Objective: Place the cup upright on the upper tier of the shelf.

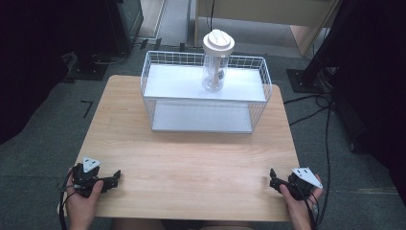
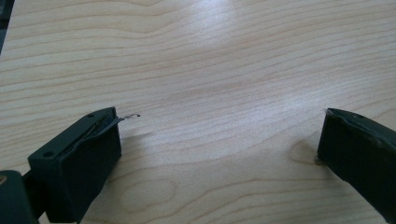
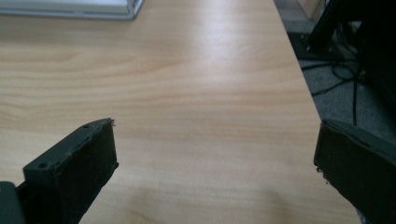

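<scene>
A clear bottle with a white lid (image 1: 216, 61) stands upright on the top shelf of a white wire rack (image 1: 206, 91) at the far middle of the wooden table (image 1: 191, 158). My left gripper (image 1: 114, 178) rests at the near left corner, held by a hand, far from the rack. In the left gripper view its jaws are wide apart over bare wood, so the left gripper (image 2: 219, 135) is open and empty. My right gripper (image 1: 272, 178) sits at the near right corner. The right gripper (image 3: 215, 144) is also open, with nothing between its jaws.
The rack's lower shelf (image 1: 201, 117) holds nothing. The rack's base corner (image 3: 70, 8) lies far ahead in the right gripper view. Beyond the table's right edge, cables (image 1: 316, 103) run over grey floor. Dark stands and furniture surround the table.
</scene>
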The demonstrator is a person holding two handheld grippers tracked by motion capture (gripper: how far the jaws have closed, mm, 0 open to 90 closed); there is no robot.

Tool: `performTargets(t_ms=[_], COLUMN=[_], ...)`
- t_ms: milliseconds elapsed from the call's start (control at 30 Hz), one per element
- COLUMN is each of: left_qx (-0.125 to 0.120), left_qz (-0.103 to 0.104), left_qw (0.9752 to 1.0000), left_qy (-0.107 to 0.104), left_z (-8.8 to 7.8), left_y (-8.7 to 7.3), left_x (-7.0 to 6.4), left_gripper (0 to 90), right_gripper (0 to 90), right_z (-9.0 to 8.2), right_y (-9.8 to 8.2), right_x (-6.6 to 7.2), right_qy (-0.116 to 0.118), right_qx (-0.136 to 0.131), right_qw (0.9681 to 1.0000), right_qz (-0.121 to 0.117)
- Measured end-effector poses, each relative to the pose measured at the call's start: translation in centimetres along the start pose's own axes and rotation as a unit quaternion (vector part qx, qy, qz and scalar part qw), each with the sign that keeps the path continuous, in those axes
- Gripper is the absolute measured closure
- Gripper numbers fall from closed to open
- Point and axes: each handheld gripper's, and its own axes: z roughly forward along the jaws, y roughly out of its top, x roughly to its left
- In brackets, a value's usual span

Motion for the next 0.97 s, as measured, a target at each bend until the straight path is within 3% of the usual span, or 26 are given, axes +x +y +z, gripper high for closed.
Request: performTargets(t_ms=[200, 367, 433, 567, 967], left_qx=[0.0, 0.0, 0.0, 0.001, 0.0], left_qz=[0.0, 0.0, 0.001, 0.001, 0.0], left_qw=[1.0, 1.0, 1.0, 1.0, 1.0], left_qy=[0.0, 0.0, 0.0, 0.0, 0.0], left_z=[0.0, 0.0, 0.0, -0.01, 0.0], left_y=[0.0, -0.01, 0.0, 0.0, 0.0], left_x=[0.0, 0.01, 0.02, 0.03, 0.01], left_gripper=[0.1, 0.1, 0.1, 0.1, 0.0], right_gripper=[0.0, 0.0, 0.0, 0.0, 0.0], right_z=[0.05, 0.34, 0.31, 0.31, 0.31], right_y=[-0.35, -0.6, -0.65, -0.65, -0.65], right_x=[0.0, 0.29, 0.21, 0.28, 0.26], right_qy=[0.012, 0.019, 0.033, 0.041, 0.041], right_qx=[0.04, 0.091, 0.096, 0.097, 0.097], right_qw=[0.9991, 0.9954, 0.9946, 0.9942, 0.9942], right_qz=[-0.011, -0.022, -0.021, -0.023, -0.023])
